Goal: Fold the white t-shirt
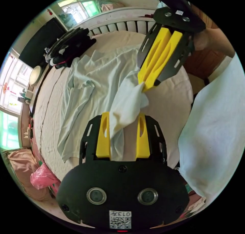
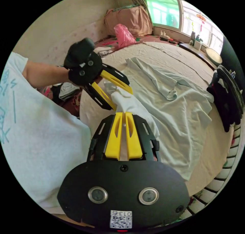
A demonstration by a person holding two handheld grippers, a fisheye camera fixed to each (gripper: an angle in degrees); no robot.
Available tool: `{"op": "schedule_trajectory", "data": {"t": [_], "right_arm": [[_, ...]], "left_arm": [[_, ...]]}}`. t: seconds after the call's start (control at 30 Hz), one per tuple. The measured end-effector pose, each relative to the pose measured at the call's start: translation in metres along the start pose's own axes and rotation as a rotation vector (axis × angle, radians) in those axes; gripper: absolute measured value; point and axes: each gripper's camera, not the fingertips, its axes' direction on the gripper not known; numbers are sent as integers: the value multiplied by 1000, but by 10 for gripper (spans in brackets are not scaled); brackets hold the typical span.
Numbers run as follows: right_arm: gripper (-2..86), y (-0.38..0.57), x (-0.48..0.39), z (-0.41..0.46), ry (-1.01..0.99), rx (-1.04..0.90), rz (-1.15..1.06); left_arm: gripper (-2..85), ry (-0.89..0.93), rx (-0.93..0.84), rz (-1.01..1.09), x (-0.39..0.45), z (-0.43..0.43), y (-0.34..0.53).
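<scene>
Left gripper view: white t-shirt (image 1: 102, 85) sprawled wrinkly on the bed (image 1: 168, 108), one bunched bit hanging between the wide-open left hand-held gripper (image 1: 123, 116).

Right gripper view: right hand-held gripper (image 2: 124, 114) pinched tight on that bunch, shirt rumpled behind.

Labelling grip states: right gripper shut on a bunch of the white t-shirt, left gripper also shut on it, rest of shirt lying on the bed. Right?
Not quite. The left gripper is open: in the left gripper view its jaws stand apart with cloth hanging loose between them. The right gripper is shut on the white t-shirt, and the rest lies on the bed.
</scene>
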Motion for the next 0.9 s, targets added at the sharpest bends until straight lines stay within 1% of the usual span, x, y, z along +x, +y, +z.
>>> {"op": "schedule_trajectory", "data": {"t": [0.03, 0.07, 0.1, 0.17, 0.23, 0.27, 0.3, 0.33, 0.37, 0.4, 0.5, 0.6, 0.67, 0.77, 0.9], "right_arm": [[18, -1, 0, -6, -16, 15, 8], [20, -2, -1, -19, -45, 38, 16], [22, -2, -4, -32, -68, 63, 15], [27, 3, -8, -50, -98, 112, -3], [36, 12, -8, -66, -113, 156, 8], [42, 21, -2, -74, -71, 149, 44], [49, 32, 10, -79, 37, 121, 114], [53, 39, 19, -82, 103, 109, 158], [67, 56, 39, -86, 230, 78, 258], [78, 73, 61, -90, 325, 48, 364], [89, 109, 111, -87, 416, -62, 545], [85, 121, 131, -65, 451, -214, 547], [80, 122, 134, -60, 430, -223, 551], [77, 119, 135, -62, 391, -175, 594], [81, 115, 131, -70, 341, -161, 608]], "left_arm": [[117, -2, 12, 26, 1, -6, -1], [66, 9, 18, 52, 1, -13, 0], [41, 30, 24, 62, 1, -17, 2], [8, 167, 85, 36, -10, -41, 22], [1, 256, 113, -18, -21, -55, 43], [-2, 313, 123, -54, -26, -62, 58], [-3, 338, 131, -76, -28, -66, 64], [-4, 382, 149, -122, -33, -71, 77], [-5, 422, 158, -167, -37, -75, 88], [-5, 433, 159, -186, -38, -76, 93], [-6, 430, 137, -261, -44, -75, 108], [-6, 464, 140, -319, -49, -73, 115], [-7, 483, 125, -340, -50, -73, 116], [-6, 499, 118, -358, -51, -77, 119], [-7, 504, 116, -385, -55, -87, 124]]}}
